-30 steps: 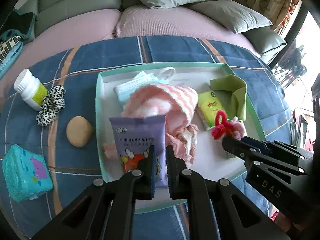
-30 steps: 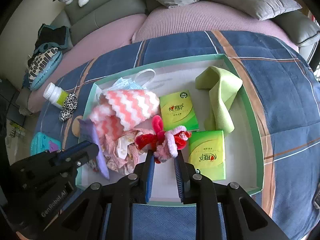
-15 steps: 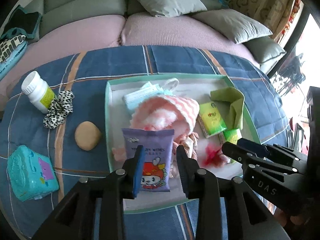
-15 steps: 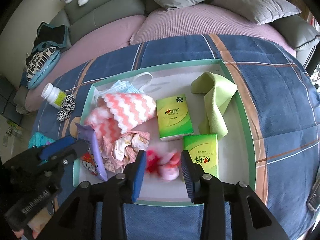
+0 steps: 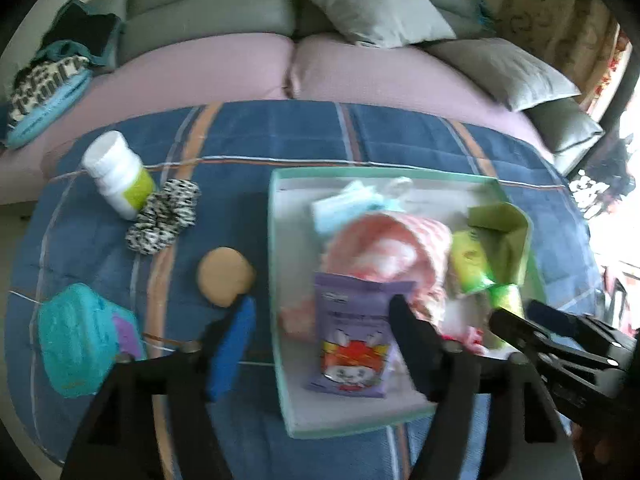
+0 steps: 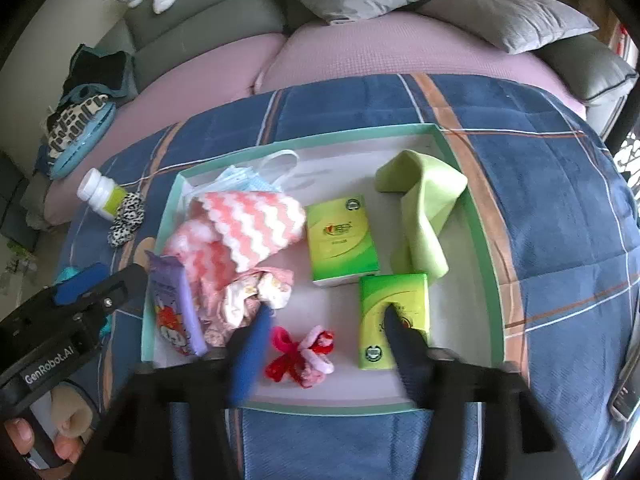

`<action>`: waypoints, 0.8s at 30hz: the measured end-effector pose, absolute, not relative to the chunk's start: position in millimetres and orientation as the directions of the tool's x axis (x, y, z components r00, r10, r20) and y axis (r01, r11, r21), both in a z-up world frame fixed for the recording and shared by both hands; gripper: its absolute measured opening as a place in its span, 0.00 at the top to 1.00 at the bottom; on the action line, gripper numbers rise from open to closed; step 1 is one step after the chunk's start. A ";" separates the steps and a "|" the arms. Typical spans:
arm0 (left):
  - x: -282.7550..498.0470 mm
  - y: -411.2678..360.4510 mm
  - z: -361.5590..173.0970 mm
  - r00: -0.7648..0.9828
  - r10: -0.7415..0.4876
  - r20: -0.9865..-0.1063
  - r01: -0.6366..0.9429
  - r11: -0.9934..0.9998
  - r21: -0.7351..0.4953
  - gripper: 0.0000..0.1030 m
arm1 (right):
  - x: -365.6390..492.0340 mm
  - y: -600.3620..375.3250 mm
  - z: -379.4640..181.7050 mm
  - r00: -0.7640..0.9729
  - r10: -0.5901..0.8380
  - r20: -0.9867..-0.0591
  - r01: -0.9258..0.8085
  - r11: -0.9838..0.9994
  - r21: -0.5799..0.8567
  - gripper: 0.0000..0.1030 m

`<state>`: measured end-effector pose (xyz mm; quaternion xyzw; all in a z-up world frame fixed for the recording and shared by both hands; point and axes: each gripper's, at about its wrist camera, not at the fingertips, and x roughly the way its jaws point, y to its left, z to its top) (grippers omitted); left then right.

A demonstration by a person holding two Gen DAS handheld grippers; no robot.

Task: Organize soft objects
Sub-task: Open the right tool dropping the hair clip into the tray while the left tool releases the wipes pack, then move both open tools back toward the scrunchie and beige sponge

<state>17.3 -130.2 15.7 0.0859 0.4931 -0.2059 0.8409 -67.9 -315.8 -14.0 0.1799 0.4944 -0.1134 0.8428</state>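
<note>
In the right wrist view the right gripper (image 6: 324, 324) is hanging low in the frame over the near edge of the green-rimmed tray (image 6: 486, 248), its jaws opening and pressing on nothing; the red and pink scrunchie (image 6: 300, 354) is lying loose on the tray floor between the fingers. Just above it are sitting two green tissue packs (image 6: 342, 240), a lime cloth (image 6: 424, 216) toward the upper right, and a pink zigzag cloth (image 6: 252, 224) to the left. In the left wrist view the left gripper (image 5: 320, 336) is also opening, its jaws wide apart, with the purple wipes pack (image 5: 352, 344) lying free in the tray between them. At left a spotted scrunchie (image 5: 164, 216) is resting on the blue blanket (image 5: 248, 148).
</note>
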 end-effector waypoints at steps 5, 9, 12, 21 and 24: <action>26.2 -119.9 12.2 0.459 -0.218 -0.861 0.385 0.922 -0.028 0.17 | -70.1 -321.7 -12.8 0.492 -0.034 -0.870 0.390 0.902 0.186 0.24; 29.6 -115.2 12.5 0.489 -0.194 -0.850 0.360 0.933 -0.005 0.16 | -69.4 -321.4 -11.5 0.493 -0.043 -0.869 0.390 0.904 0.176 0.18; 32.8 -112.0 10.3 0.487 -0.187 -0.853 0.347 0.938 -0.007 0.14 | -69.1 -321.6 -10.5 0.499 -0.045 -0.865 0.385 0.906 0.175 0.11; 35.0 -106.1 12.4 0.522 -0.176 -0.834 0.319 0.948 0.000 0.05 | -71.0 -323.7 0.2 0.562 -0.065 -0.824 0.390 0.900 0.195 0.00; 34.8 -106.7 12.3 0.525 -0.172 -0.833 0.316 0.949 0.003 0.05 | -70.0 -323.0 0.4 0.561 -0.066 -0.825 0.387 0.902 0.191 0.00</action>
